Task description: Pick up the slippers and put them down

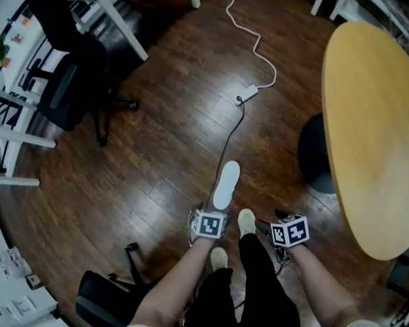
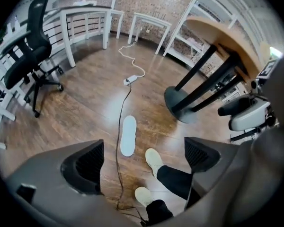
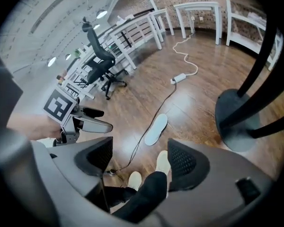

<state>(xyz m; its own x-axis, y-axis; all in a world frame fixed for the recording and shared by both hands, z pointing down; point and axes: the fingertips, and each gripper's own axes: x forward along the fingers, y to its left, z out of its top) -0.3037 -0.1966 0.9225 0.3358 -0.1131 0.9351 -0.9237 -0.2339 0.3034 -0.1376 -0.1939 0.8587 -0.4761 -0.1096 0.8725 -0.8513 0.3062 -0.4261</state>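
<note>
Left of the round table (image 1: 375, 114), on the wood floor, one slipper (image 1: 226, 184) is in view. It reads as a flat, pale oblong, and its upper surface cannot be made out. The table is cut off by the right edge of the head view, and its top hides part of its dark base (image 1: 313, 157). In that view each gripper's jaws are hidden beneath its marker cube (image 1: 209, 225). A black object (image 1: 102, 298) far left of the table at the bottom edge is cut off and cannot be identified.

A white adapter (image 1: 247, 94) lies left of the table, beyond the slipper. A black cable (image 1: 230, 135) runs from it past the slipper's left edge; whether the two touch cannot be told. A black office chair (image 1: 68, 80) stands well apart from the table, across the floor. The person's pale shoes (image 1: 246, 221) stand left of the table, just nearer than the slipper.

Both forearms enter from the bottom edge of the head view, and both grippers point steeply down. The left gripper (image 2: 144, 160) has its jaws wide apart, holding nothing; the floor, slipper and shoes show between them, well below. The right gripper (image 3: 141, 160), the nearer to the table, also has its jaws apart and holds nothing.
</note>
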